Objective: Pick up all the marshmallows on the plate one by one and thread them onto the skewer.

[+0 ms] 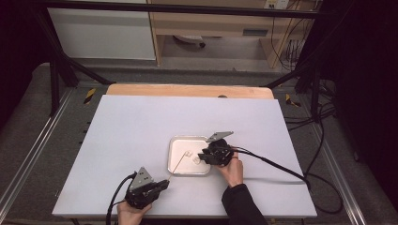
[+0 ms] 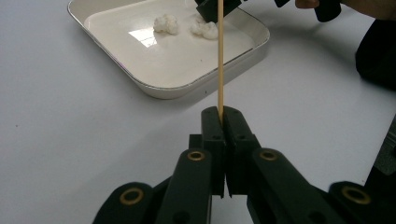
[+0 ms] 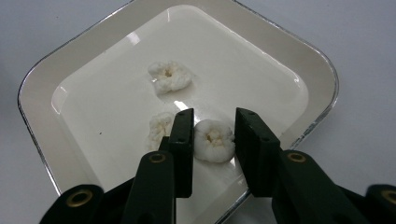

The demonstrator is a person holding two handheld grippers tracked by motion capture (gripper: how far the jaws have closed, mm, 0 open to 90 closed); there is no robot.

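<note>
Over tray (image 3: 308,84): my right gripper (image 3: 212,135) fingers open astride marshmallow (image 3: 214,140); left gripper (image 2: 222,122) clamps skewer (image 2: 220,56). Next: close, lift, thread.

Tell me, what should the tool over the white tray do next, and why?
Probably close the right tool gently on the white fluffy piece. Its open jaws already stand on either side of that piece in the tray, without squeezing it yet. The left tool already grips a thin wooden stick pointing toward the tray, so the piece likely goes on it.
</note>
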